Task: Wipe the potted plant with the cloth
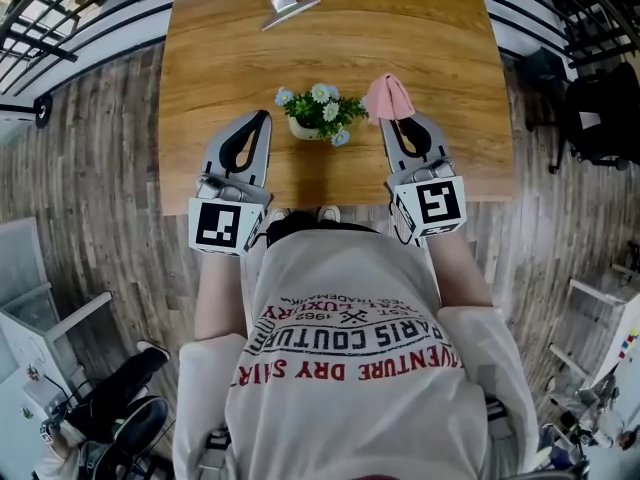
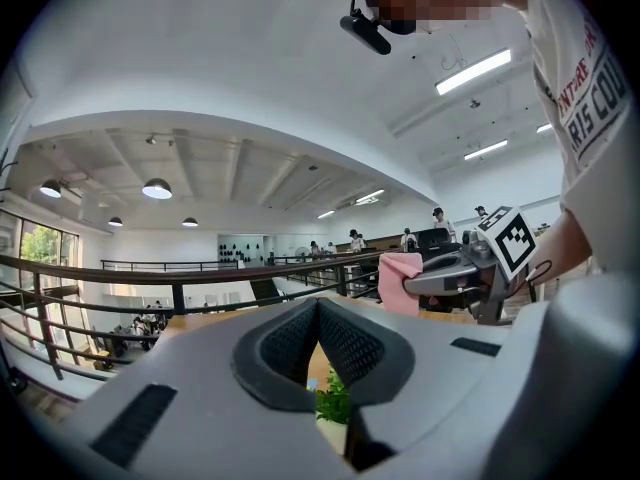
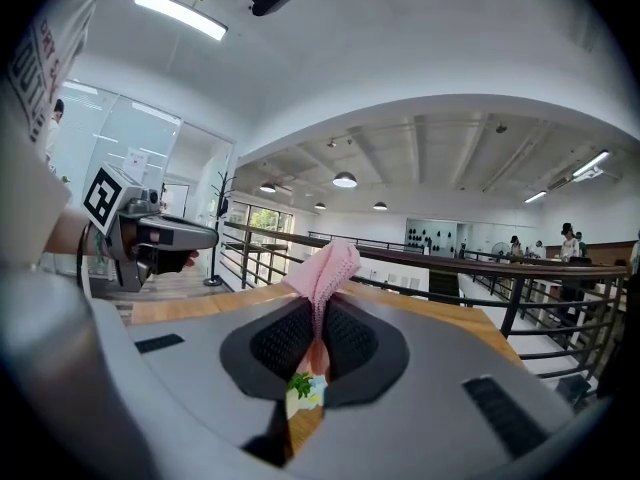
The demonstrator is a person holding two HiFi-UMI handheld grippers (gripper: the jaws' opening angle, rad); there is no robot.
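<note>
- Head view: a light brown wooden tabletop [image 1: 330, 38] is standing on a grey plank floor [image 1: 90, 198], with black railings [image 1: 40, 8] running past its far corners. One small white-potted plant with pale flowers [image 1: 320, 115] is sitting near the tabletop's front edge, between the two grippers. The left gripper [image 1: 262, 118] is hovering near its left side. The right gripper [image 1: 395, 120] is hovering near its right side, carrying one crumpled pink cloth [image 1: 388, 96]. One silver metal tool [image 1: 288, 6] is lying at the far end.
- Left gripper view: the jaws are pressing together, clenched on nothing. The plant is showing below them, with a bright lamp-lit hall beyond.
- Right gripper view: the jaws are grasping the cloth, which is sticking up above them. The plant is peeking out underneath.
</note>
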